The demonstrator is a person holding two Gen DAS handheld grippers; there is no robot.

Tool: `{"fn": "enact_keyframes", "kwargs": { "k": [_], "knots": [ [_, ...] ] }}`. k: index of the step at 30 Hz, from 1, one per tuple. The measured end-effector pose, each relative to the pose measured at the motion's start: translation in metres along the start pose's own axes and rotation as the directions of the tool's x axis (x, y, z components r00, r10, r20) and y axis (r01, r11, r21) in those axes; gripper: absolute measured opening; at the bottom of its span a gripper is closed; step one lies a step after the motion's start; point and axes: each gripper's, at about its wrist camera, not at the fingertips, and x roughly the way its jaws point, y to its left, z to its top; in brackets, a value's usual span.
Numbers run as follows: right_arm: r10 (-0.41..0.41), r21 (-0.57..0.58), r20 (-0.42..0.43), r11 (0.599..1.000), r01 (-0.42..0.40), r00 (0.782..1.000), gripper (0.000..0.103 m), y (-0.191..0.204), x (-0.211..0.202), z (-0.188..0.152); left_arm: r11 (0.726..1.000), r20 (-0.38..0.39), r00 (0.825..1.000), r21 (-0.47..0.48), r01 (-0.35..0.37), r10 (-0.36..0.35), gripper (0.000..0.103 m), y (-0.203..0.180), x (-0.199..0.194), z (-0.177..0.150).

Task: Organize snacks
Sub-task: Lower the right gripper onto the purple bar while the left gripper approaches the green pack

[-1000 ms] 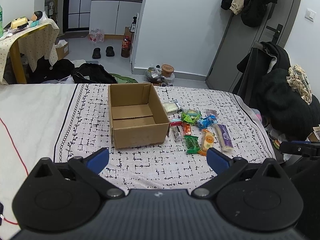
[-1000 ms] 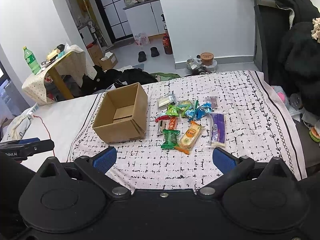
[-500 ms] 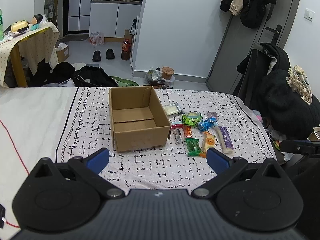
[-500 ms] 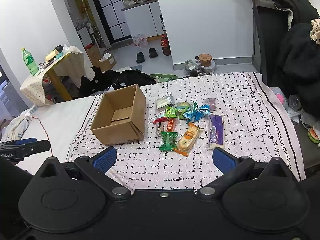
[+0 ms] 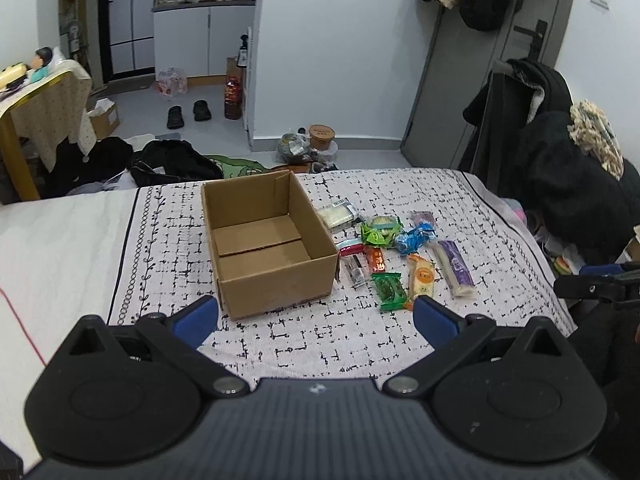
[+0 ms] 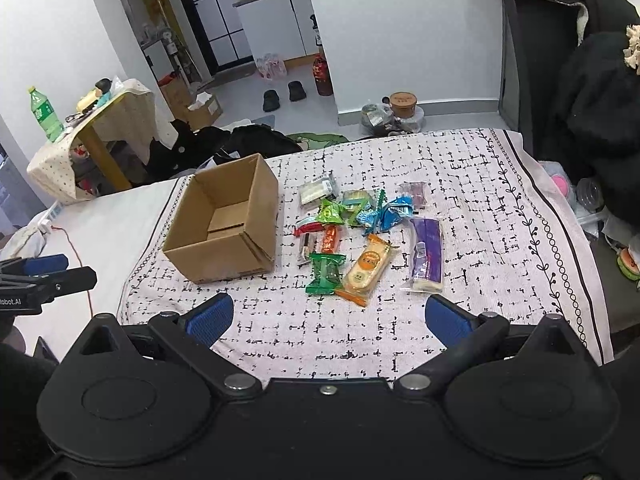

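Surface: bed under a pale black-patterned cover, bedroom behind.
Left tool: spread wide, empty, above the cover's near edge.
Right tool: spread wide, empty.
Snacks: green packet, orange packet, purple packet nearest.
Box: open cardboard, empty, just left of the snacks.

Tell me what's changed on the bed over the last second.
Only the viewpoints shifted slightly; nothing was grabbed or released. The cardboard box is still empty, the snacks lie beside it as before, and the left gripper and right gripper keep their jaws wide open.
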Motion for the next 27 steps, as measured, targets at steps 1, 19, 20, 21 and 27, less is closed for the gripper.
{"fn": "enact_keyframes", "kwargs": {
  "k": [1, 19, 20, 21, 27],
  "knots": [
    [-0.003, -0.001, -0.001, 1.0, 0.003, 1.0, 0.103, -0.001, 0.002, 0.001, 1.0, -0.004, 1.0, 0.01, 0.001, -0.001, 0.103, 0.0, 0.004, 0.001],
    [-0.06, -0.027, -0.005, 0.998, 0.06, 0.998, 0.103, -0.02, 0.04, 0.008, 0.992, -0.07, 0.997, 0.114, 0.051, -0.043, 0.101, 0.0, 0.081, 0.025],
    [-0.066, -0.03, -0.004, 0.997, 0.066, 0.998, 0.103, -0.021, 0.043, 0.009, 0.991, -0.073, 0.996, 0.123, 0.059, -0.05, 0.101, -0.002, 0.085, 0.026],
    [-0.069, -0.03, -0.006, 0.997, 0.069, 0.998, 0.103, -0.023, 0.045, 0.009, 0.989, -0.076, 0.995, 0.133, 0.067, -0.057, 0.101, -0.004, 0.089, 0.028],
    [-0.095, -0.024, -0.008, 0.995, 0.095, 0.995, 0.103, -0.033, 0.062, 0.015, 0.975, -0.099, 0.991, 0.193, 0.107, -0.09, 0.101, -0.017, 0.111, 0.036]
  ]
}}
